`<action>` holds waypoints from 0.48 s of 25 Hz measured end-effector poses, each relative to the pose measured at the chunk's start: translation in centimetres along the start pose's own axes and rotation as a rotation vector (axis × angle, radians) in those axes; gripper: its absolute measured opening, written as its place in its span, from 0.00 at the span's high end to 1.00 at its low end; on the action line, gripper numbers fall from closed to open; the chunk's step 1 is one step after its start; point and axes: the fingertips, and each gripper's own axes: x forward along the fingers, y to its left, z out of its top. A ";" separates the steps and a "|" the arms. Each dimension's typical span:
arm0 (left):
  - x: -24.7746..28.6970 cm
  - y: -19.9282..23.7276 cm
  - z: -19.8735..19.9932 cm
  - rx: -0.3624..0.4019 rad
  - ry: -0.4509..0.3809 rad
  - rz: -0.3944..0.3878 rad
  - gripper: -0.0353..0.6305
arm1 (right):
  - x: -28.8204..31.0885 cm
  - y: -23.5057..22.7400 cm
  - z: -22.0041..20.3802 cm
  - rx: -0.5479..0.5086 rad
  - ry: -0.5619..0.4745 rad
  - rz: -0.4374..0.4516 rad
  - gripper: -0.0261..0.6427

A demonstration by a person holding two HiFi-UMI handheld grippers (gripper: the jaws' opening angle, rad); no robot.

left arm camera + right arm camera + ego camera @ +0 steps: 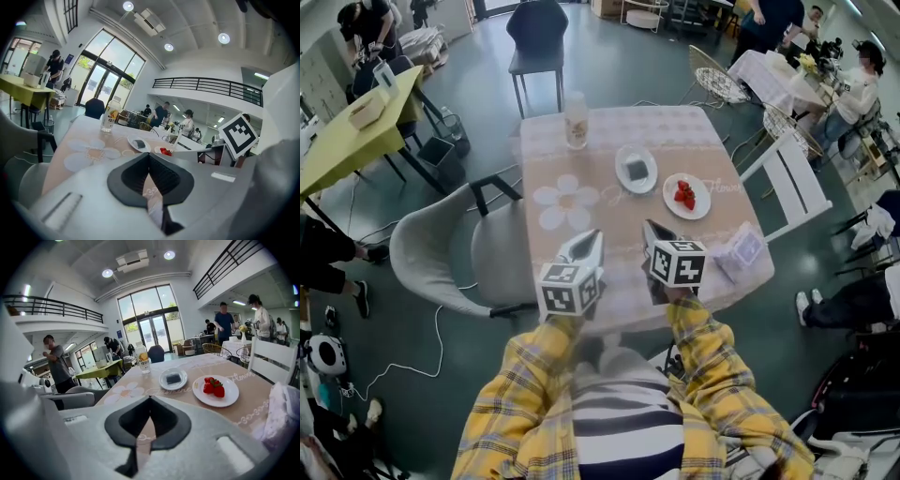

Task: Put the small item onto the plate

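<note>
a claw that reaches in closed could shove the small dark item [637, 170] off its saucer [622, 157], or bump the bottle [576, 119] nearby. the item lies on the saucer, just beside the strawberry plate [701, 208]. the left claw [589, 240] and right claw [654, 231] are both pressed together and empty, over the table's [614, 220] near edge.

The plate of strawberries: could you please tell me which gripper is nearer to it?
Right. The right gripper is just short of the plate of strawberries, slightly left of it; the left gripper is farther left again.
</note>
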 end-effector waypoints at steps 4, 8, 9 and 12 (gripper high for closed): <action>-2.4 -0.8 0.2 0.005 -0.023 -0.005 0.97 | -2.3 1.3 -1.2 0.004 -0.008 -0.007 0.97; -4.0 -1.6 -0.9 0.006 -0.014 -0.018 0.97 | -4.5 2.5 -3.1 -0.003 -0.005 -0.005 0.97; -4.3 -1.8 -1.3 0.008 -0.008 -0.023 0.97 | -5.0 2.8 -3.5 -0.004 -0.004 -0.006 0.97; -5.4 -2.3 -2.2 0.006 -0.003 -0.034 0.97 | -6.3 3.4 -4.7 0.001 -0.002 -0.003 0.97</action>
